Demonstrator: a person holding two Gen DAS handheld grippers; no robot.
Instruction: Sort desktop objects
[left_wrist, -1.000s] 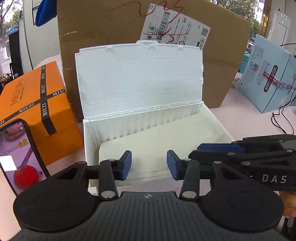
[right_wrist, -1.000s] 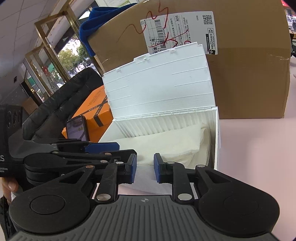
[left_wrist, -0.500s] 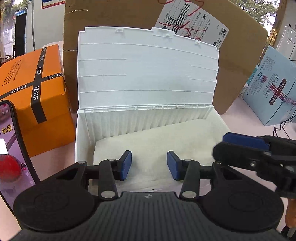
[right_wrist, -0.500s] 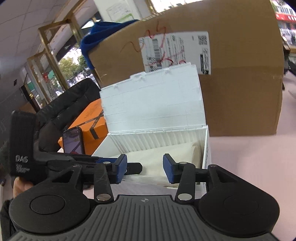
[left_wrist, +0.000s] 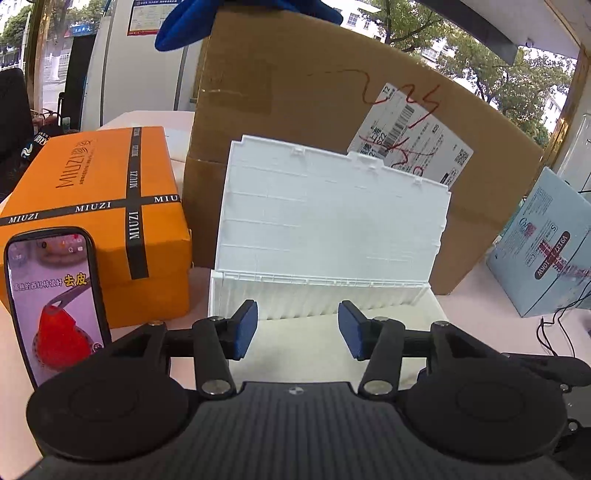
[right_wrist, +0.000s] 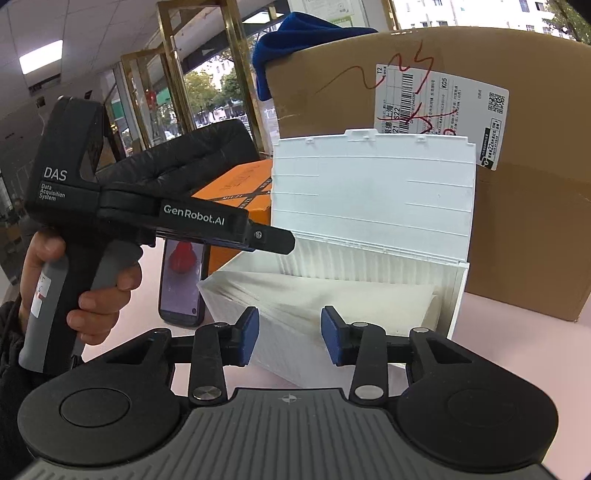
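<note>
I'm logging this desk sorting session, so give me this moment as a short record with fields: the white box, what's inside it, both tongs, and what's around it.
white box: on the pink desk, hinged lid upright and open
contents: pale folded sheet lying inside
left tongs: open, empty, in front of the box
right tongs: open, empty, over the box's near edge
behind box: large cardboard box
left of box: orange box with a phone standing before it
right of box: light blue carton

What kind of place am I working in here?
Probably a shop or office lobby used for parcels: a large cardboard shipping box with a courier label, brass-framed glass doors facing a street, and a pink tabletop.
</note>
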